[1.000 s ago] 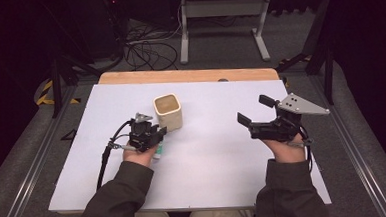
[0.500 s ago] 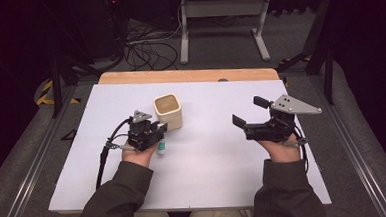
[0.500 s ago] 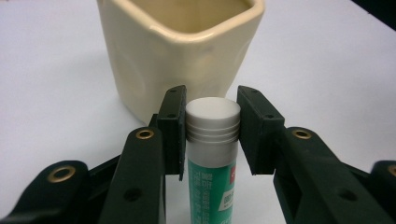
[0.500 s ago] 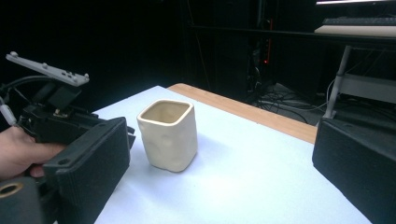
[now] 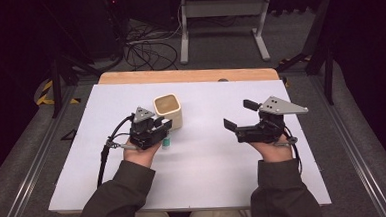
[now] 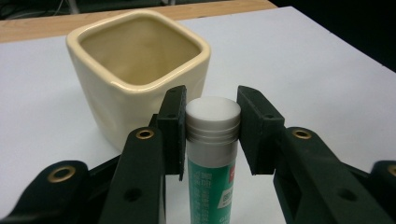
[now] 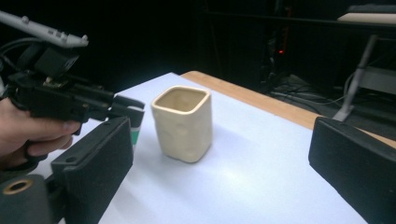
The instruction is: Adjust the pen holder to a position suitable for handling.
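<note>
A cream square ceramic cup (image 5: pixel 168 110) stands open-topped on the white table sheet (image 5: pixel 209 177). Just in front of it, my left gripper (image 5: pixel 165 130) is shut on a glue stick (image 5: pixel 166 141) with a green label and white cap. In the left gripper view the pads (image 6: pixel 171 126) press the glue stick (image 6: pixel 212 140) just below its cap, with the cup (image 6: pixel 135 70) close behind. My right gripper (image 5: pixel 240 115) hovers to the right, open; its jaws have just been closing a little with nothing between them. The right gripper view shows the cup (image 7: pixel 183 123) and the left gripper (image 7: pixel 126 105).
A wooden table edge (image 5: pixel 189 75) runs along the far side of the sheet. Cables and a metal stand (image 5: pixel 222 32) lie on the floor beyond. Bare white sheet stretches between the two grippers.
My left gripper has risen a little with the glue stick and edged toward the cup. The right gripper has drifted slightly left.
</note>
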Motion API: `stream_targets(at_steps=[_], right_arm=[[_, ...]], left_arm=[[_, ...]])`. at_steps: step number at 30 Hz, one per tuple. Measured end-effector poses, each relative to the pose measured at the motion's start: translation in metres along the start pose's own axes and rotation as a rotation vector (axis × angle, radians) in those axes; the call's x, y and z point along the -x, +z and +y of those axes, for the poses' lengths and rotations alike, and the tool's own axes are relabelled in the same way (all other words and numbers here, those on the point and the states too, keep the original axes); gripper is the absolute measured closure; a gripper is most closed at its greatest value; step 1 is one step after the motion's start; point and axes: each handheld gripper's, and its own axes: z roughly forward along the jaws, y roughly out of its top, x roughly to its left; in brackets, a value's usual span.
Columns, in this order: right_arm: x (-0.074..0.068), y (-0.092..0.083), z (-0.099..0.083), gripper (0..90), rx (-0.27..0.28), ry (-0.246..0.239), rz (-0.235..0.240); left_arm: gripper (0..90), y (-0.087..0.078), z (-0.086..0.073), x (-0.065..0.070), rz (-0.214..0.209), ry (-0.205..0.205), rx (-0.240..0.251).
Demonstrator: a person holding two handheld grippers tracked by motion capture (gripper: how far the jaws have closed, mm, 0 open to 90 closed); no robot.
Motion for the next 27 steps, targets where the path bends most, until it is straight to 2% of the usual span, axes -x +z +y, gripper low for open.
stream_targets(at_steps=[3,6,10,13,14,15,16,20,27], right_arm=[[-0.004,0.007,-0.002,9.6,-0.011,-0.001,0.030],[-0.005,0.013,-0.006,15.6,-0.013,0.004,0.045],[-0.004,0.019,-0.012,24.5,0.010,0.030,0.058],[-0.004,0.022,-0.014,27.1,0.015,0.045,0.067],[-0.005,0.027,-0.017,28.1,0.004,0.049,0.080],[-0.006,0.029,-0.017,28.5,-0.002,0.047,0.084],[-0.007,0.031,-0.018,29.4,-0.008,0.040,0.095],[-0.015,0.039,-0.020,33.3,-0.021,0.007,0.140],[-0.024,0.049,-0.023,37.5,-0.040,-0.018,0.191]], left_arm=[[65.3,-0.002,0.002,0.003,-0.010,0.014,0.006],[65.3,-0.003,0.004,0.005,-0.008,0.015,0.025],[65.3,-0.005,0.006,0.006,-0.013,0.016,0.037],[65.3,-0.007,0.007,0.007,-0.025,0.016,0.051],[65.3,-0.008,0.008,0.008,-0.044,0.017,0.068],[65.3,-0.008,0.008,0.008,-0.044,0.017,0.068],[65.3,-0.010,0.008,0.011,-0.063,0.029,0.098],[65.3,-0.012,0.011,0.017,-0.093,0.039,0.132],[65.2,-0.015,0.014,0.024,-0.119,0.053,0.183]])
